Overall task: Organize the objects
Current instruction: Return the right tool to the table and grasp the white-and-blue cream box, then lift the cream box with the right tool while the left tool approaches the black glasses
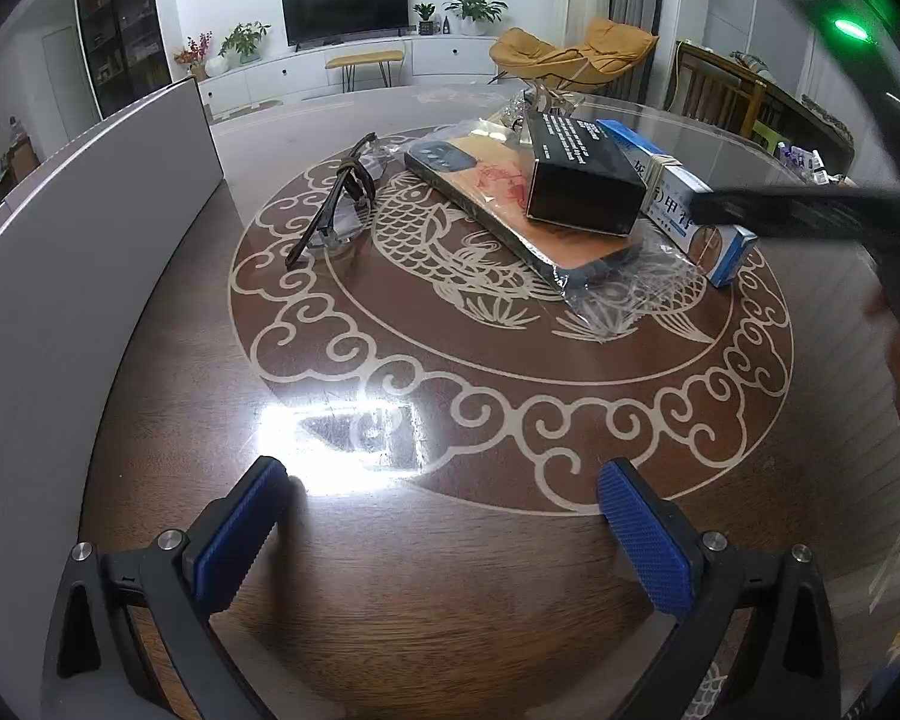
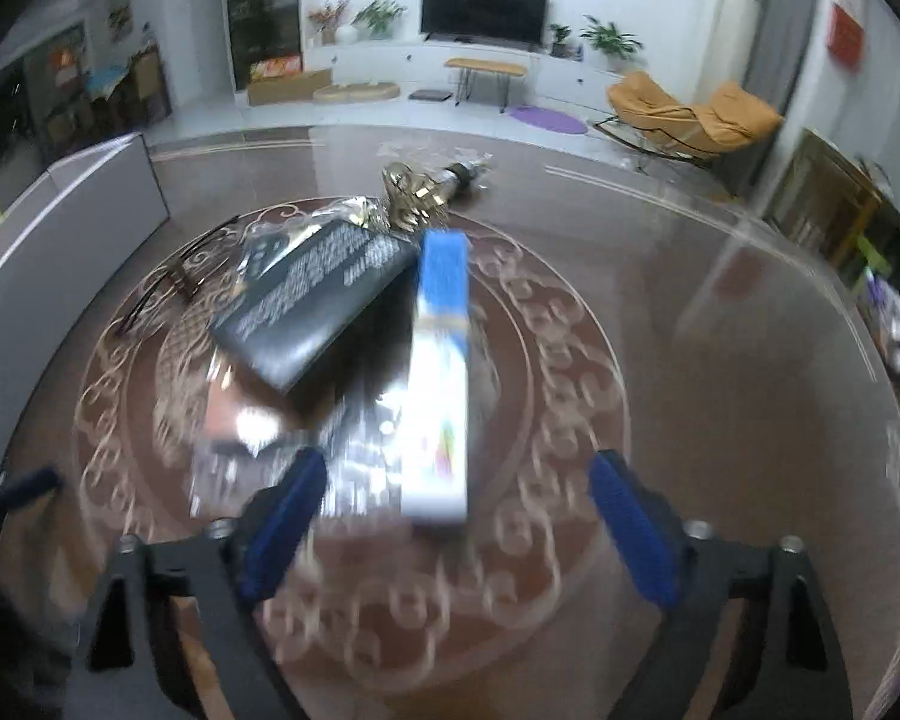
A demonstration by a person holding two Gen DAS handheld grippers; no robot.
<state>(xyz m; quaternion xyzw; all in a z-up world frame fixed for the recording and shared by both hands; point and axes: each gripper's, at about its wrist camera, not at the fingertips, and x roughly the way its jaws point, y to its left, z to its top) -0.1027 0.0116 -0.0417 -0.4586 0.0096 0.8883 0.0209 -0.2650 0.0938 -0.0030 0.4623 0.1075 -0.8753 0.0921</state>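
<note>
Blue-padded jaws of the left gripper (image 1: 444,522) are seen spread wide over the brown round table with a pale fish-and-cloud pattern (image 1: 486,420), nothing between them. Jaws of the right gripper (image 2: 459,531) are likewise parted and empty, just short of the long blue-and-white carton (image 2: 441,372). Beside the carton a black printed box (image 1: 582,180) is propped on an orange plastic-wrapped phone case (image 1: 510,210). Dark-framed folded glasses (image 1: 345,204) are laid further left.

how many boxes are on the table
2. The black box lies on top of the plastic-wrapped phone case near the table's middle. The blue and white box lies just right of it, on the table. Others may be hidden behind the pile.
</note>
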